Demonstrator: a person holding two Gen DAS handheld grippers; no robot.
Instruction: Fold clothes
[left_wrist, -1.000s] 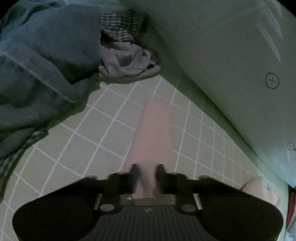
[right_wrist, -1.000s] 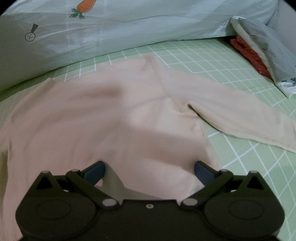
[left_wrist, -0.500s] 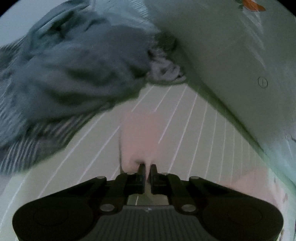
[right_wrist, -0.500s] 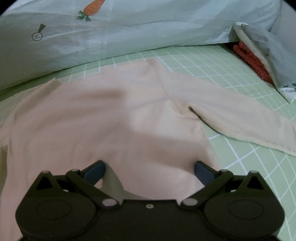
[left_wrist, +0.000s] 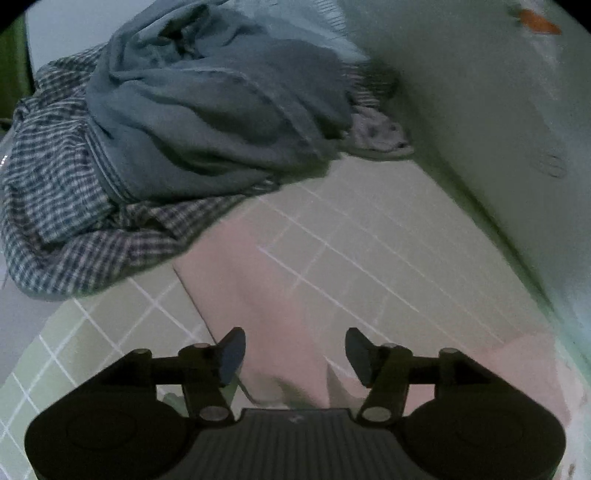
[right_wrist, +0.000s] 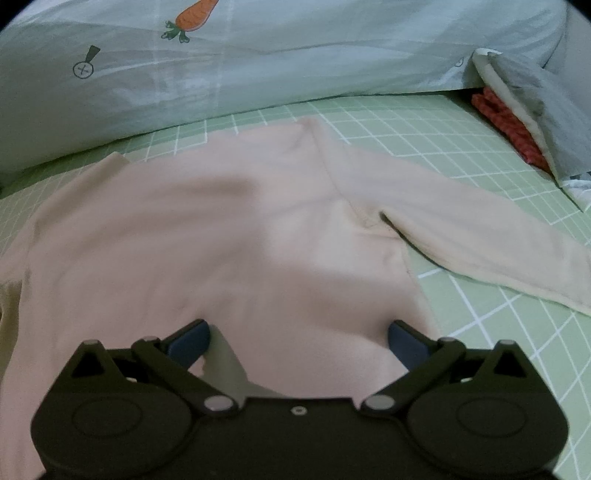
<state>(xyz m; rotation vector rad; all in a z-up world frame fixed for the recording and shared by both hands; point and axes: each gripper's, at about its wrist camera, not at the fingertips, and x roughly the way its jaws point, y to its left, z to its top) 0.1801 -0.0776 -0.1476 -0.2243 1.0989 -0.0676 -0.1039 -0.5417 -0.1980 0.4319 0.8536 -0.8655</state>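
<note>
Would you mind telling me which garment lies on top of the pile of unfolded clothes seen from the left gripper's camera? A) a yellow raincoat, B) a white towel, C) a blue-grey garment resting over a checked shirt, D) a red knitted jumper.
C: in the left wrist view the blue-grey garment is draped over the checked shirt, beyond the open left gripper and the pink top's sleeve.

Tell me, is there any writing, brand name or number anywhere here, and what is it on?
No readable words, brands or numbers.
Pale green printed quilt: only pictures, an orange carrot and a small circled cross with a wedge above it.
In the left view another mark on that quilt is too blurred to read.
</note>
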